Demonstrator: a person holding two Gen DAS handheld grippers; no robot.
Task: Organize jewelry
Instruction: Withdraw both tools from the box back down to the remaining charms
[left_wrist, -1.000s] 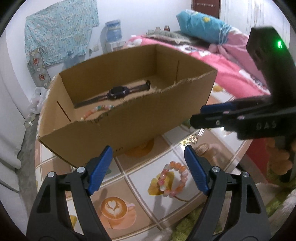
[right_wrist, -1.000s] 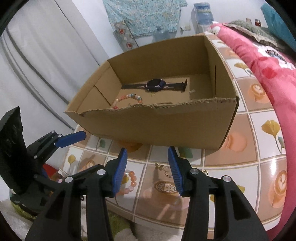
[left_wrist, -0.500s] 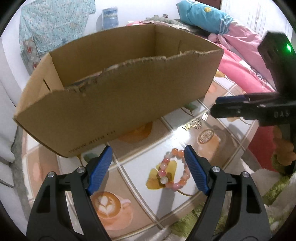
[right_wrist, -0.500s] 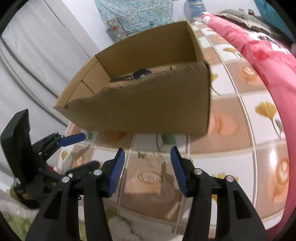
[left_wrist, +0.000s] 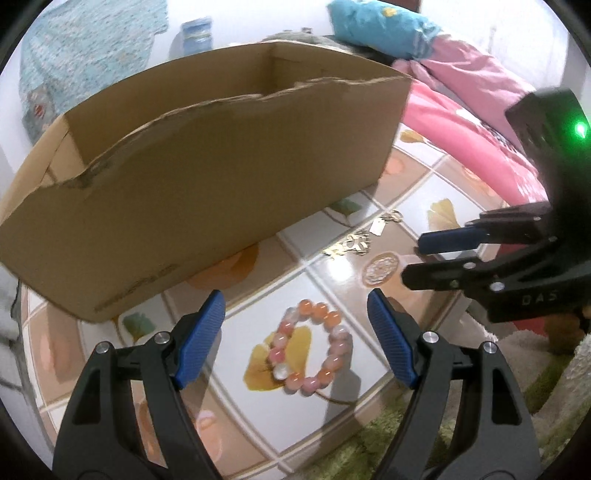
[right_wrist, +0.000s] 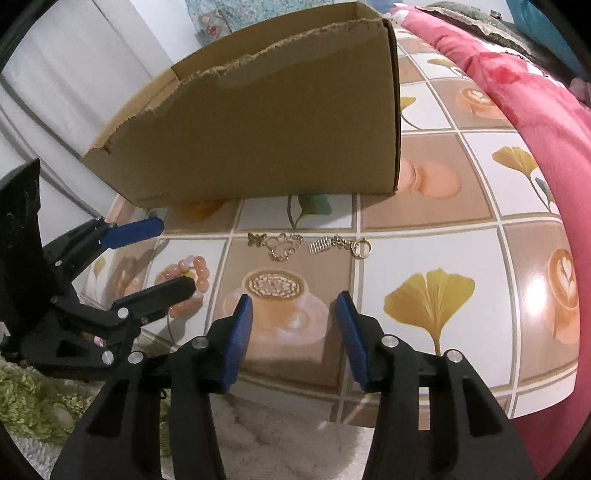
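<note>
Cardboard box (left_wrist: 207, 177) stands on the tiled table (right_wrist: 443, 251). Near its front wall lie the bead bracelet (left_wrist: 310, 347), framed by the left gripper (left_wrist: 295, 332), jaws spread, and the gold chain (right_wrist: 306, 245), ahead of the right gripper (right_wrist: 293, 334), jaws spread too.

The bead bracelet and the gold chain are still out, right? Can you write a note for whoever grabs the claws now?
Left claw: open, empty, lined up over the bead bracelet on the tiled table.
Right claw: open, empty, facing the gold chain, which lies in front of the cardboard box.
Done: nothing held; the box's inside is hidden from both views.
Left: pick up the bracelet and the chain and probably place them in the box.
</note>
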